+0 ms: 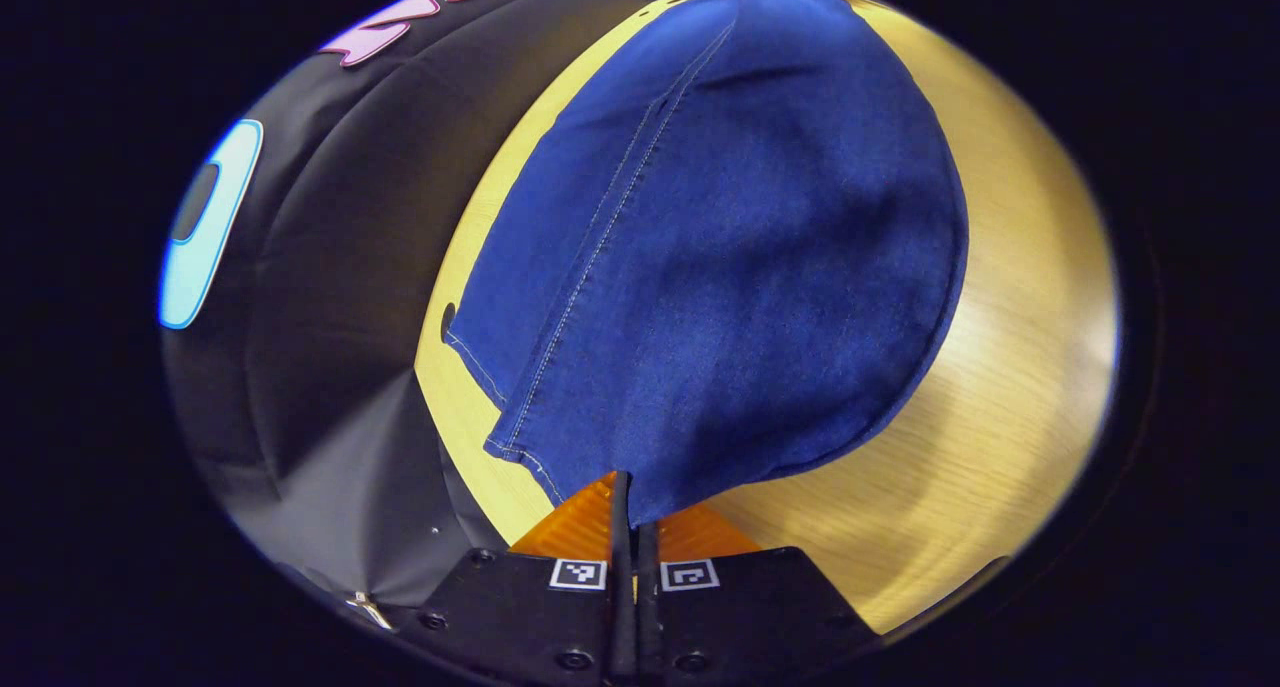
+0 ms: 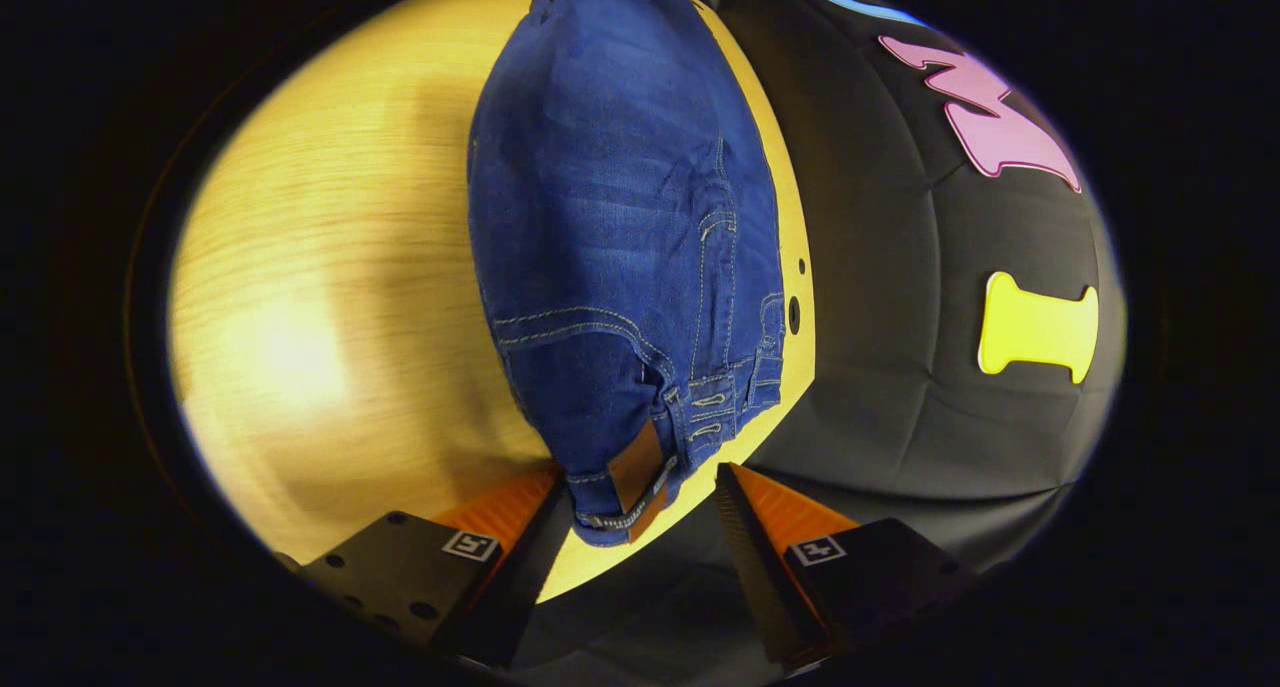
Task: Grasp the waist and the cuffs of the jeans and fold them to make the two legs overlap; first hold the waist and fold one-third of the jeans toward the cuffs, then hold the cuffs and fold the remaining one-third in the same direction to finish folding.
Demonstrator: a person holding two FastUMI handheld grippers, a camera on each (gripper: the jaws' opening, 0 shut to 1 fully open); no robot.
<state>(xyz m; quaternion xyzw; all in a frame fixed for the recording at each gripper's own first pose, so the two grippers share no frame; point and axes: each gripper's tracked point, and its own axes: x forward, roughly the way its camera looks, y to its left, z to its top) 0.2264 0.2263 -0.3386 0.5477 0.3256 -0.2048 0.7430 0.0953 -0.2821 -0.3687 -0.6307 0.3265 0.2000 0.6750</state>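
Note:
Blue jeans (image 1: 720,267) lie lengthwise on a light wooden table (image 1: 1010,367), legs overlapping, close to the table's edge. In the left gripper view, my left gripper (image 1: 633,487) is shut on the cuff end, and denim drapes over its fingertips. In the right gripper view the same jeans (image 2: 620,217) stretch away from the waist (image 2: 640,487), which has a brown patch and belt loops. My right gripper (image 2: 640,482) is open, its orange fingers (image 2: 760,507) standing either side of the waistband without pressing it.
The table edge (image 2: 800,367) runs right beside the jeans, with a small dark hole (image 2: 793,314) in the wood. Beyond the edge hangs the black booth wall (image 2: 920,387). Bare wood (image 2: 330,317) spreads on the jeans' other side.

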